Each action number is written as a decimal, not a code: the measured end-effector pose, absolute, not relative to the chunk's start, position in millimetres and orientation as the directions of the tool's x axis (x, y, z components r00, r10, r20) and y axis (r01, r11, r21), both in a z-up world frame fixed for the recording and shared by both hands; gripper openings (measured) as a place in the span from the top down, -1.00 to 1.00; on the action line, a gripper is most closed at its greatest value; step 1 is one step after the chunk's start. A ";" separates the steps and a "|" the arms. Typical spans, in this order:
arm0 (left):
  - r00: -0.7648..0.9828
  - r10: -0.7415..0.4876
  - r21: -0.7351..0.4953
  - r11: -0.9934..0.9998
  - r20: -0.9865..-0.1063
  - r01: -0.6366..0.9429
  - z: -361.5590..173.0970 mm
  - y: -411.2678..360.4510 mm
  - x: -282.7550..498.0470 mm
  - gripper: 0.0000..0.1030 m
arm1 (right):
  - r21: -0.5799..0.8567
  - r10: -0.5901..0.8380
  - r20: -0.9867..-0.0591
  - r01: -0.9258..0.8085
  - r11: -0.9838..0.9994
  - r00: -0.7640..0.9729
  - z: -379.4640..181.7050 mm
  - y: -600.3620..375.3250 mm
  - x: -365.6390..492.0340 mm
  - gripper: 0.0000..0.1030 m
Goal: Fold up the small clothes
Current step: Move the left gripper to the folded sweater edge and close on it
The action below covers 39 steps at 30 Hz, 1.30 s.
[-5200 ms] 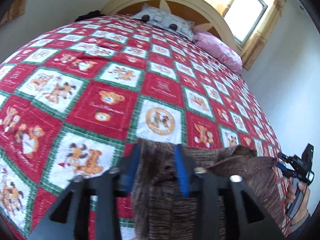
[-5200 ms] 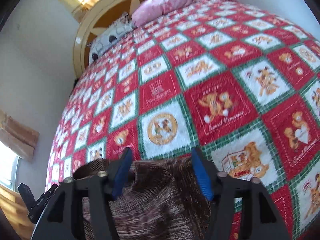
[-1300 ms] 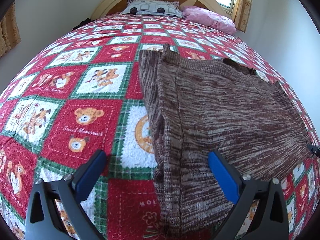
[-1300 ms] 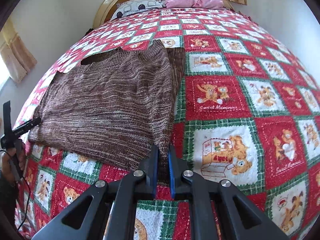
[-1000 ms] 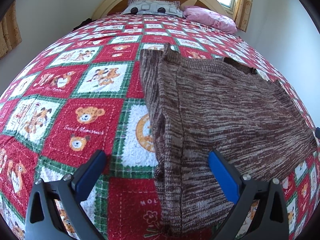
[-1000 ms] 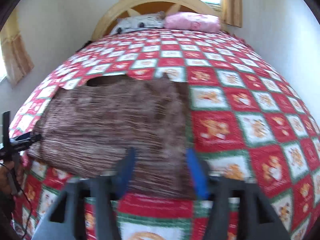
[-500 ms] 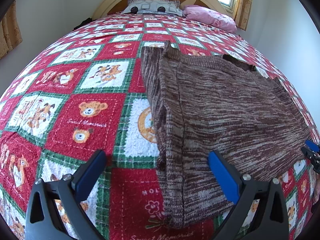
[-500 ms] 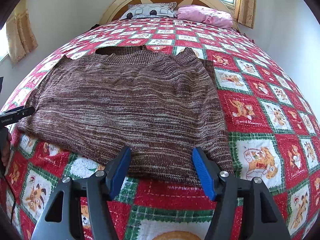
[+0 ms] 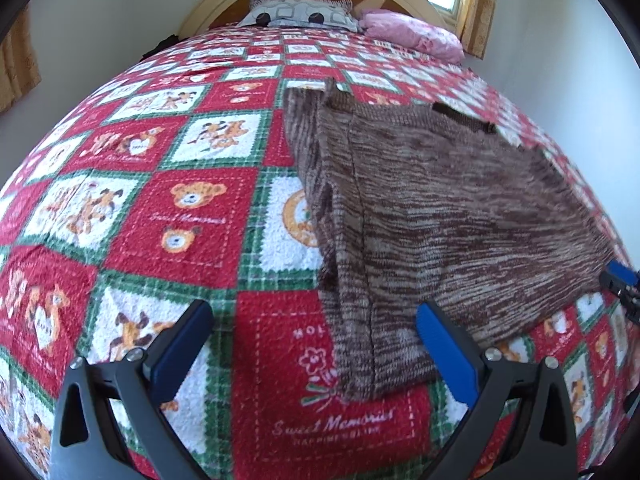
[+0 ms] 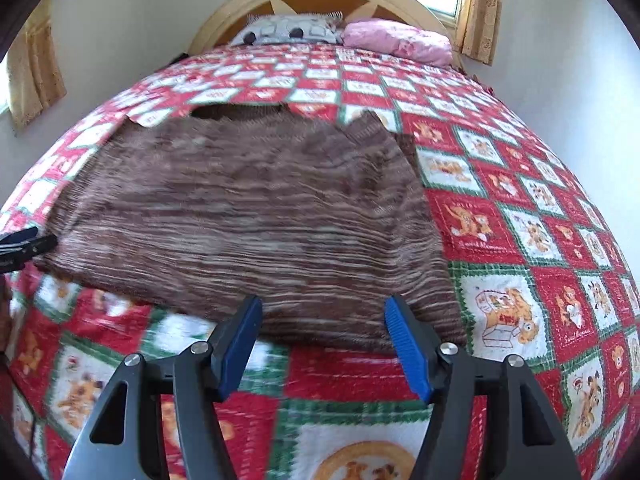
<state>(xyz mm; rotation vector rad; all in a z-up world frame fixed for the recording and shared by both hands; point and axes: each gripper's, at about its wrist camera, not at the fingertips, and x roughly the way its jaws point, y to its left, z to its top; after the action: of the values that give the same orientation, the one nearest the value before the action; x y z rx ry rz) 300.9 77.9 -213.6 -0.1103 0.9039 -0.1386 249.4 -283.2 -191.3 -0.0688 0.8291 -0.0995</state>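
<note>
The brown knit sweater (image 10: 248,216) lies flat on the teddy quilt (image 10: 520,240), one side flap already folded in. Both tongs, left gripper (image 9: 312,344) and right gripper (image 10: 322,340), gape wide and hold nothing. I'd pinch both near hem corners evenly, then fold away smoothly.

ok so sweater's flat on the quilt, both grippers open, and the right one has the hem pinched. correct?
Not the last part. The right gripper is open with nothing pinched: its blue pads stand wide apart over the sweater hem, as the right wrist view shows. The rest holds: the sweater lies flat on the quilt, and the left gripper is open too.
</note>
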 end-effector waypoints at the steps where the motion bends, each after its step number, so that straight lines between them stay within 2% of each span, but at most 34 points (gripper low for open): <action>1: 0.622 -0.185 -0.186 0.981 -0.761 0.064 -211.8 84.6 297.3 -1.00 | -0.095 -0.097 -0.724 0.041 0.995 0.683 -187.8 -276.8 247.2 -0.26; 7: 0.633 -0.242 -0.311 0.950 -0.735 0.003 -207.5 119.3 292.3 -1.00 | -0.149 0.004 -0.724 -0.162 0.976 0.690 -187.8 -212.2 250.6 -0.26; 13: 0.646 -0.174 -0.227 0.974 -0.743 0.002 -190.9 138.7 296.8 -1.00 | -0.224 0.069 -0.698 -0.309 0.924 0.713 -188.7 -138.3 255.8 -0.26; 19: 0.659 -0.240 -0.300 0.954 -0.712 0.024 -175.0 166.1 310.9 -1.00 | -0.406 0.119 -0.635 -0.461 0.789 0.763 -199.8 -48.8 252.8 -0.26; 26: 0.613 -0.386 -0.416 0.904 -0.689 0.100 -180.4 169.4 347.6 -1.00 | -0.514 0.092 -0.627 -0.499 0.698 0.774 -221.0 5.6 265.7 -0.26; 30: 0.567 -0.481 -0.518 0.848 -0.669 0.108 -191.3 161.7 369.4 -1.00 | -0.488 0.084 -0.646 -0.495 0.719 0.759 -232.7 11.9 276.1 -0.25; 35: 0.537 -0.526 -0.551 0.824 -0.659 0.130 -200.2 138.4 399.9 -0.98 | -0.465 0.097 -0.645 -0.491 0.737 0.758 -231.2 5.2 274.0 -0.25; 36: 0.532 -0.532 -0.552 0.822 -0.659 0.138 -201.1 133.7 404.0 -0.95 | -0.457 0.102 -0.645 -0.490 0.742 0.758 -229.4 3.8 274.4 -0.16; 37: 0.529 -0.527 -0.543 0.827 -0.665 0.143 -201.7 128.2 409.5 -0.91 | -0.450 0.107 -0.645 -0.489 0.748 0.757 -228.1 2.3 274.9 0.19; 38: 0.529 -0.524 -0.536 0.831 -0.667 0.148 -201.4 125.5 413.0 -0.87 | -0.445 0.105 -0.649 -0.487 0.751 0.754 -227.6 1.3 276.8 0.33; 39: 0.530 -0.524 -0.528 0.834 -0.667 0.159 -200.9 120.3 418.1 -0.87 | -0.439 0.101 -0.655 -0.487 0.755 0.748 -228.2 0.7 279.2 0.37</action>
<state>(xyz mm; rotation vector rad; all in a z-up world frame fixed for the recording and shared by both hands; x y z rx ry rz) 418.1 120.3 -200.9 -0.4354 0.9290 -0.4229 279.2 0.7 -228.2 -0.6410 0.6519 0.3466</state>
